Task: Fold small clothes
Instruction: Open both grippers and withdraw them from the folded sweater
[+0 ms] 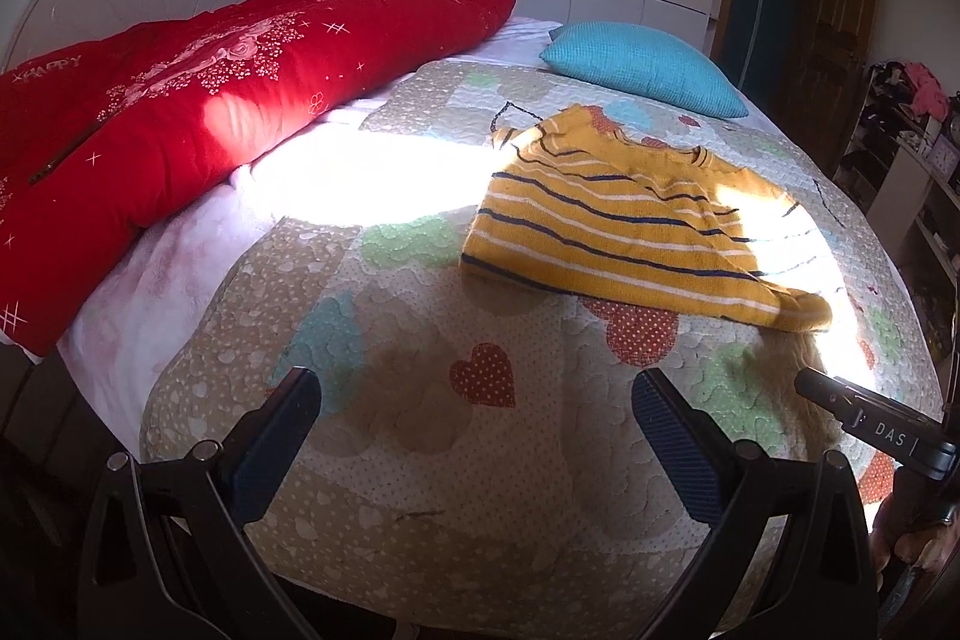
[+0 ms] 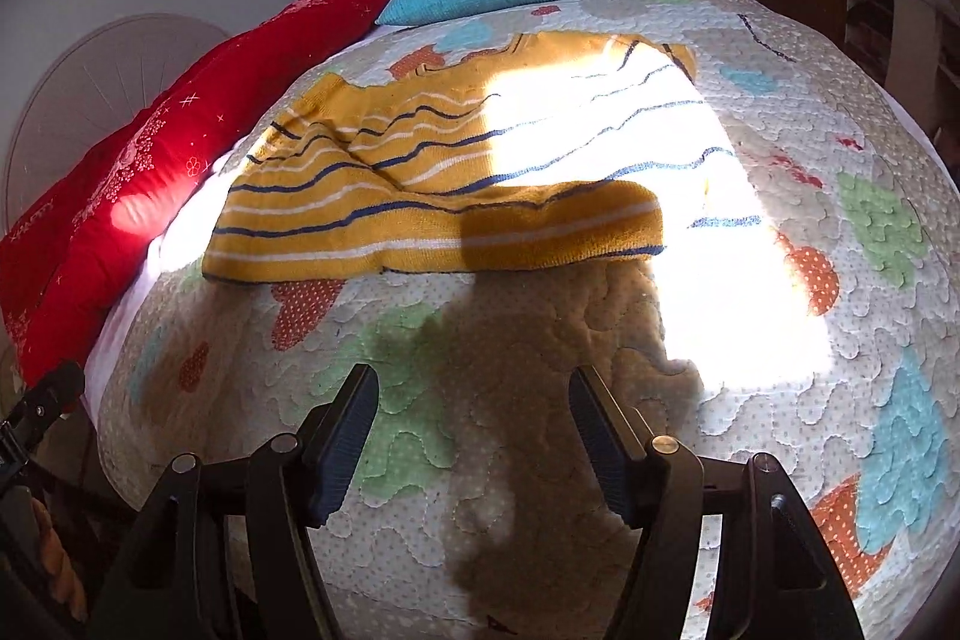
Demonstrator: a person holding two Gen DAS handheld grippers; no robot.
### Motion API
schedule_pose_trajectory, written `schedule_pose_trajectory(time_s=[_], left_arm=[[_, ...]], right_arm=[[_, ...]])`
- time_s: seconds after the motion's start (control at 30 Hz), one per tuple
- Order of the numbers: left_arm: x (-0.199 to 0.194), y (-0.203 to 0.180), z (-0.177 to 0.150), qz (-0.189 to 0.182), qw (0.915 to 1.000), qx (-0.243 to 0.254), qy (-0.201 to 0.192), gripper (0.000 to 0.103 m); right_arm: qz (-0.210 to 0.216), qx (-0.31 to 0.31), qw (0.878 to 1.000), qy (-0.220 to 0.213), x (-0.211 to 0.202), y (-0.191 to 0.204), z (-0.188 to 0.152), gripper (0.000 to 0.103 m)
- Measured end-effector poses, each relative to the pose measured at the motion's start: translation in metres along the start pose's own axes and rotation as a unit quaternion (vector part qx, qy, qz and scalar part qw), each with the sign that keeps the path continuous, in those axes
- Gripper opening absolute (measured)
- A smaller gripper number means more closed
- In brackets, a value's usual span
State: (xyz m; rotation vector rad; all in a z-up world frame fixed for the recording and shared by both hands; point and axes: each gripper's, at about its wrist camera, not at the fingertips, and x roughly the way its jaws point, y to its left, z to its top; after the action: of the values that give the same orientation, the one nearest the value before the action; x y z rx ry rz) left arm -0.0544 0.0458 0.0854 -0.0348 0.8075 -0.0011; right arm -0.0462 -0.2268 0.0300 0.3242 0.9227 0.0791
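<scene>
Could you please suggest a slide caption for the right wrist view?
Open right tool hovers over the patterned quilt, short of a partly folded yellow striped sweater.

Yellow striped sweater (image 1: 624,226) flat, sleeves folded in, on the quilt (image 1: 420,460)

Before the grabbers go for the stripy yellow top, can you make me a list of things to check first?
1. Left gripper jaws open and holding nothing: ok.
2. Right gripper jaws open and holding nothing: ok.
3. Yellow striped sweater lies on the quilt, ahead of both grippers and untouched: ok.
4. Sweater spread flat: not ok, one sleeve already lies folded across the front and the body is rumpled.
5. Nothing lying on the sweater: ok; the blue pillow and red duvet lie apart from it.
6. Far edge easy to see: cannot tell, sun glare washes out part of it.
</scene>
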Motion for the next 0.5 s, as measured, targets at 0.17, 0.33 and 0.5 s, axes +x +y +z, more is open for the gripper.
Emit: schedule_pose_trajectory(time_s=[0.17,0.33,0.5], left_arm=[[0.01,-0.001,-0.002,0.006,0.9999,0.001,0.014,0.103],[0.013,-0.005,-0.002,0.017,0.9997,0.009,0.016,0.103],[0.018,-0.012,-0.001,0.029,0.9992,0.02,0.018,0.103]], right_arm=[[0.001,0.007,1.0,0.009,0.01,-0.006,-0.003,0.07],[0.002,0.009,1.0,0.011,0.017,-0.009,-0.006,0.07],[-0.003,-0.01,1.0,0.002,0.018,-0.005,-0.007,0.072]])
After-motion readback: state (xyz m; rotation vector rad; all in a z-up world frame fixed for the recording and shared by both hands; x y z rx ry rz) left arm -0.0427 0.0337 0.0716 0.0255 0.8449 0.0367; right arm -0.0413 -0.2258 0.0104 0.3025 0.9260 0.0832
